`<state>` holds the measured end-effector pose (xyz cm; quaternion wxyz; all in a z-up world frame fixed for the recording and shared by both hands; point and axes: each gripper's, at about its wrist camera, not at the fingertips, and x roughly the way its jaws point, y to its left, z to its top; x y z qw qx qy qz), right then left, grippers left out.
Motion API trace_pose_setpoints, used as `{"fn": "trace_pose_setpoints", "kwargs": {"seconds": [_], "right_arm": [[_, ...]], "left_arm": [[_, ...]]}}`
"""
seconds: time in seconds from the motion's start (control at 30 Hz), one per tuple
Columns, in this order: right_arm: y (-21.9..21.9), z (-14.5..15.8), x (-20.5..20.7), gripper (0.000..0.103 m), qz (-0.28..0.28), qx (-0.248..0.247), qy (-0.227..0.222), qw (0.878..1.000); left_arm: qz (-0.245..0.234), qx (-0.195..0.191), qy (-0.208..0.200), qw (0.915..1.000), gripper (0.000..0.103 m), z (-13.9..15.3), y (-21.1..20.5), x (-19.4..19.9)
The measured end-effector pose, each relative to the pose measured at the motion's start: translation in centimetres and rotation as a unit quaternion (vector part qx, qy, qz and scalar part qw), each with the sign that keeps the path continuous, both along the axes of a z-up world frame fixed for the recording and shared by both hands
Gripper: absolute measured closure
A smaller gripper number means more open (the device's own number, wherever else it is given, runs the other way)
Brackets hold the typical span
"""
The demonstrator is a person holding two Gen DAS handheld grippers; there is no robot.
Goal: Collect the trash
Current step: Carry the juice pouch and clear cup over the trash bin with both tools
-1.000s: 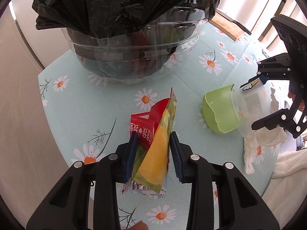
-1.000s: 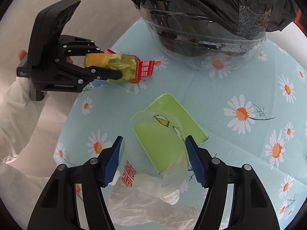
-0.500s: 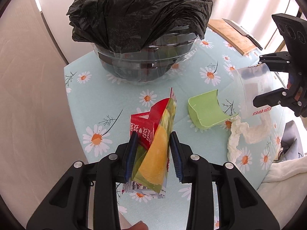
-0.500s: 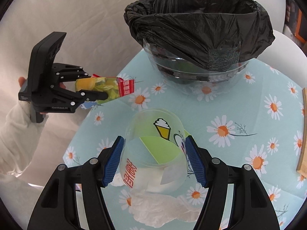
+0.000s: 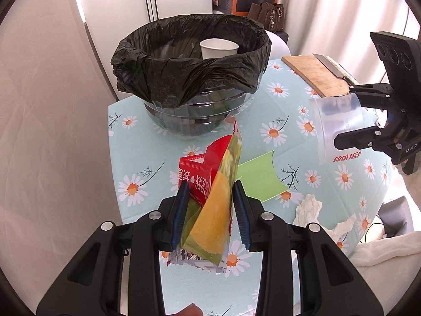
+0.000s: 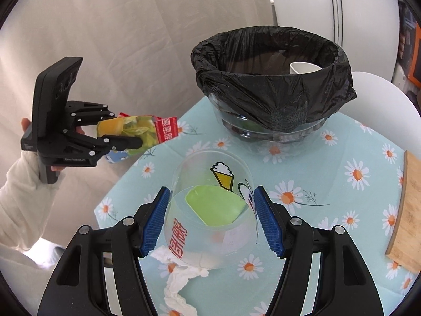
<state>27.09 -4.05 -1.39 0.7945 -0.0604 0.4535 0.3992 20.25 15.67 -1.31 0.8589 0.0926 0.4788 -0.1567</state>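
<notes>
1. The table (image 5: 263, 121), with its daisy-print cloth, is under everything. The bin (image 5: 192, 79) sits at its far side: a clear tub lined with a black bag, and that's my landmark for the rest.
2. Inside the bin there's a white paper cup (image 5: 219, 48), upright against the back wall.
3. My right gripper (image 6: 211, 220) is clamped on a clear plastic cup (image 6: 208, 210), pads pressed on both sides, held up off the table in front of the bin, mouth pointing roughly at it.
4. My left gripper (image 5: 211, 216) is pinching a snack wrapper (image 5: 214, 197) edge-on between the pads, red end sticking out toward the bin, also in the air short of it.
5. A green cup piece (image 5: 259, 177) lies on the table in front of the bin.
6. Crumpled tissue (image 5: 309, 208) lies just past that, further from the bin.
</notes>
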Motion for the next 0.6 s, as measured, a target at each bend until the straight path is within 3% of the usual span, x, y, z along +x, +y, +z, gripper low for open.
{"fn": "trace_pose_setpoints", "kwargs": {"seconds": [0.4, 0.6], "right_arm": [[-3.9, 3.1, 0.8, 0.042, -0.01, 0.047, -0.035, 0.998], [-7.2, 3.8, 2.8, 0.042, -0.064, 0.06, -0.045, 0.995]], "left_arm": [[0.015, -0.006, -0.052, 0.9985, 0.068, 4.9, -3.0, -1.2], [0.0, 0.005, -0.069, 0.9976, 0.067, 7.2, -4.1, -0.2]]}}
